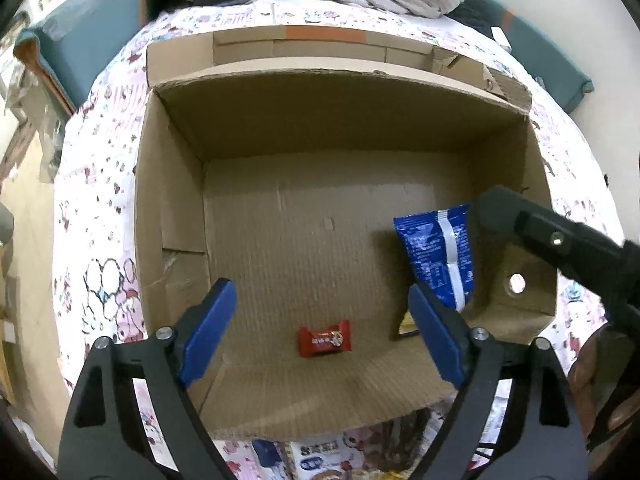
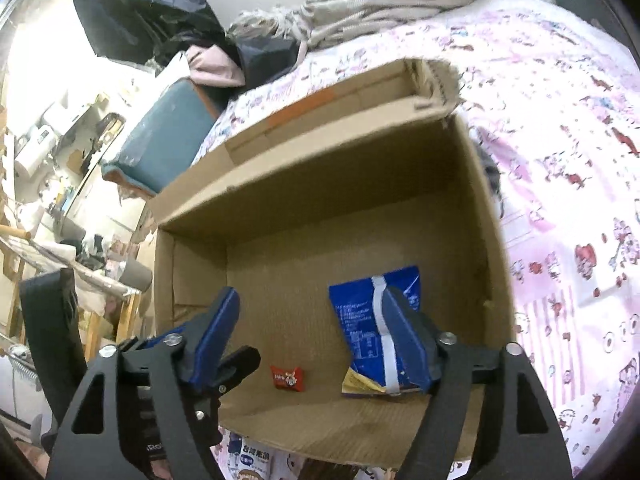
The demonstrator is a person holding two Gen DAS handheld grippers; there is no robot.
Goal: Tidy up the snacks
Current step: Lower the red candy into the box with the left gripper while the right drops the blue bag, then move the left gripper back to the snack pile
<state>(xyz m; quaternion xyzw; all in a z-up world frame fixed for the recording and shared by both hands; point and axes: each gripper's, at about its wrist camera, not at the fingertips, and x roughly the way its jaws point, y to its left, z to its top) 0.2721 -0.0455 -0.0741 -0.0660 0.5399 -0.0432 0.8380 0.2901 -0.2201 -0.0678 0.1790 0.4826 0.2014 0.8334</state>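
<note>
Left claw (image 1: pixel 324 320): spread wide, empty, above small red candy wrapper (image 1: pixel 325 338).
Right claw (image 2: pixel 312 344): wide, empty, over blue foil snack packet (image 2: pixel 380 328).
Brown cardboard box (image 1: pixel 168 208): collects both snacks.

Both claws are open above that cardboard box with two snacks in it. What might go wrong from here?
The box wall by the blue snack bag is torn, with a hole, so it may buckle if bumped. The right gripper and left gripper hang close together and might collide. The small red candy could get buried under later snacks.
</note>
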